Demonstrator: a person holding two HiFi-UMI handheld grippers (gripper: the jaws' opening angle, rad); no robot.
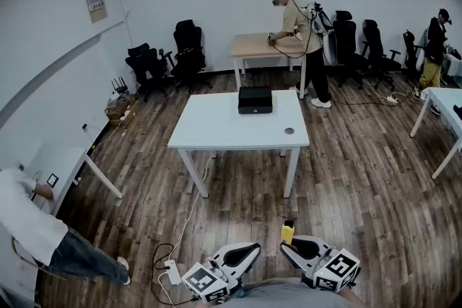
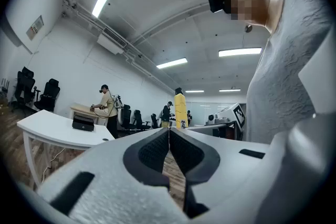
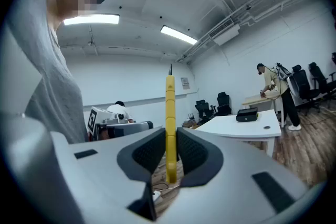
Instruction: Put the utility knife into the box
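A yellow utility knife (image 3: 170, 128) stands upright between the pads of my right gripper (image 3: 170, 150), which is shut on it; its blade tip points up. From the head view the knife (image 1: 287, 233) shows at my right gripper (image 1: 291, 247), low in the picture, well short of the table. The black box (image 1: 255, 99) sits at the far edge of the white table (image 1: 216, 133). My left gripper (image 1: 249, 254) is held beside the right one with its jaws shut and nothing between them (image 2: 169, 150). The knife (image 2: 180, 108) is also seen from the left gripper view.
A round cable hole (image 1: 289, 131) is in the table's near right part. A power strip and cable (image 1: 172, 271) lie on the wooden floor near my left. Persons stand at a wooden desk (image 1: 263, 45) beyond, at the right, and one crouches at the left wall (image 1: 29, 223). Office chairs line the back.
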